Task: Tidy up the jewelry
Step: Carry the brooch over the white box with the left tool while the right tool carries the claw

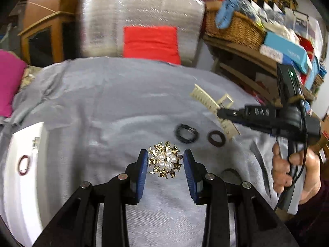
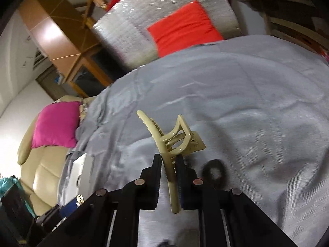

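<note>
The right gripper (image 2: 168,177) clamps a beige plastic claw hair clip (image 2: 174,144), its long axis running away from the camera, curved teeth pointing left. The left gripper (image 1: 166,162), with ribbed blue pads, pinches a gold-leaf brooch with four pearls (image 1: 165,160) above the wrinkled grey cloth (image 1: 102,103). Beyond the brooch lie a black ring (image 1: 186,133) and a brown ring (image 1: 216,138), blurred.

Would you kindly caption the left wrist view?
Left gripper holds a pearl brooch; right gripper lifts a hair claw.
</note>
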`<state>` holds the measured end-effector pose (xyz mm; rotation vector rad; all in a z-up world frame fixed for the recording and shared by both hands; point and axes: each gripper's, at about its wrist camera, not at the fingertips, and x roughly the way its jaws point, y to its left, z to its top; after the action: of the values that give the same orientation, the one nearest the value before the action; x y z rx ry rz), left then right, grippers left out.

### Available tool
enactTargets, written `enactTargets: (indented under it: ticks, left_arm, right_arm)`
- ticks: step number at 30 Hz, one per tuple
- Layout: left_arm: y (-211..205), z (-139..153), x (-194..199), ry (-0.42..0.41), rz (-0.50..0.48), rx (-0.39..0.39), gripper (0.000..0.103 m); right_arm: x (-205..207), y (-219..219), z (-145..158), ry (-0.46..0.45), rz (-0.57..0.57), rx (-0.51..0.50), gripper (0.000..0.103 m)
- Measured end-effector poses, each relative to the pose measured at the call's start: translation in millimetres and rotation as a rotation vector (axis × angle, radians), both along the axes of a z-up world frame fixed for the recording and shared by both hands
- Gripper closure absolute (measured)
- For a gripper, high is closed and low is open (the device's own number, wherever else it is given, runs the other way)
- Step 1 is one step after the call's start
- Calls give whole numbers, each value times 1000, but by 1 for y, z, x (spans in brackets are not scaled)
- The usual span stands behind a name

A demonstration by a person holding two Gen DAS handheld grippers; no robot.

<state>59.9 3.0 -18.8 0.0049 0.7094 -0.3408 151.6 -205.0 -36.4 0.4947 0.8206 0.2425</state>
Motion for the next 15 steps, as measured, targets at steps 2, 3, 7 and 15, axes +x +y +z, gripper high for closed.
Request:
enactTargets:
  ticks: [2, 3, 7, 15]
  left_arm:
    - [21, 7, -4, -18, 48, -12, 67]
    - [29, 9, -5, -24, 69, -15, 67]
    - [78, 13, -7, -34, 196, -23, 67]
    - [163, 3, -6, -15, 410, -18, 67]
  right_arm:
    - [-3, 15, 3, -17, 29, 13, 87]
    - [-5, 22, 4, -22, 43, 18, 88]
    - [-7, 50, 4, -33, 96, 29, 87]
    - [-6, 107, -6, -23, 207, 19, 88]
